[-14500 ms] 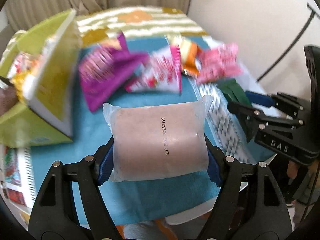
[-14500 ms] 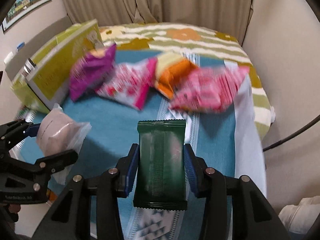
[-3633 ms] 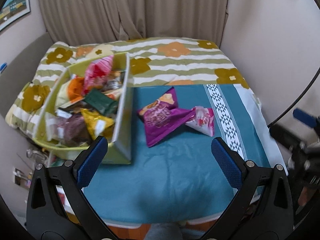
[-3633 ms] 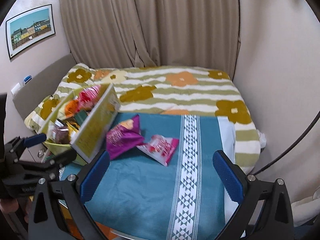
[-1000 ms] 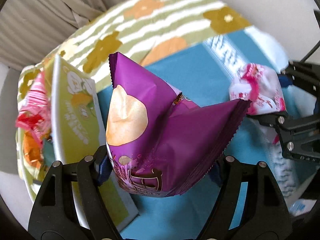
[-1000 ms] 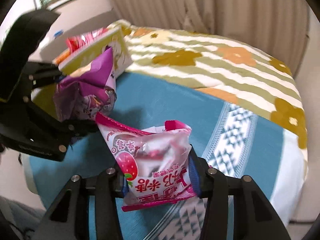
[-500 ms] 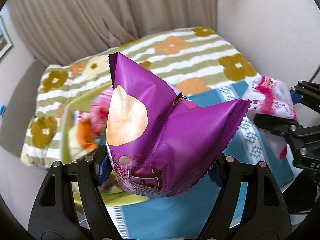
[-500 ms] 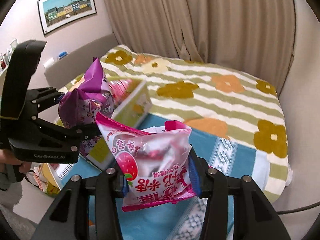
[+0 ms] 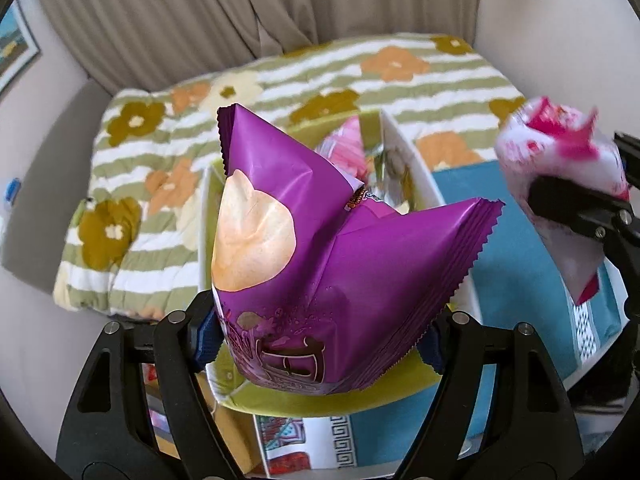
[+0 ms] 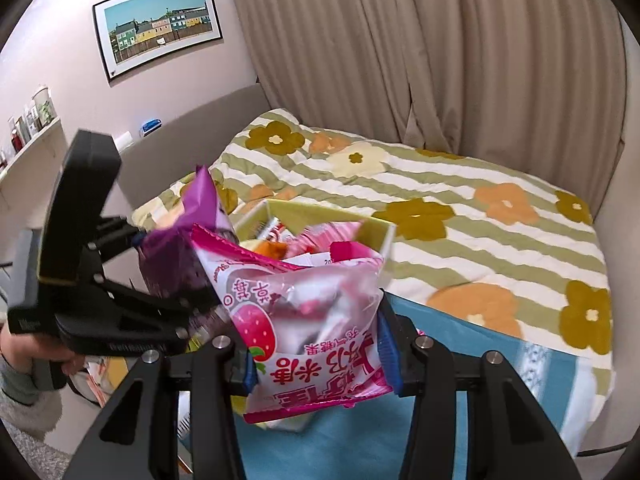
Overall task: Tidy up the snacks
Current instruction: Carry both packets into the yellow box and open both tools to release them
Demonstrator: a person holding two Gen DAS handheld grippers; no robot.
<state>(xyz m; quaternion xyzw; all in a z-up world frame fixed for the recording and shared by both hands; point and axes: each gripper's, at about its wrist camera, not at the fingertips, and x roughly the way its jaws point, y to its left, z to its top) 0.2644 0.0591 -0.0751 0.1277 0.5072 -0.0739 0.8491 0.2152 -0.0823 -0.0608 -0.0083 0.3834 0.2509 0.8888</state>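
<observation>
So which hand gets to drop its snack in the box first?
Probably the left. In its own view the left gripper holds the purple snack bag right over the green box. The right gripper, holding the pink strawberry bag, looks nearer the box's side, over the blue cloth.

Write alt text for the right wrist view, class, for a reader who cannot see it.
The right tongs are shut on a pink strawberry snack bag, held above a yellow-green box already filled with snacks. To the left, the left tongs grip a purple snack bag. Behind lie a flowered striped quilt and beige curtains.
</observation>
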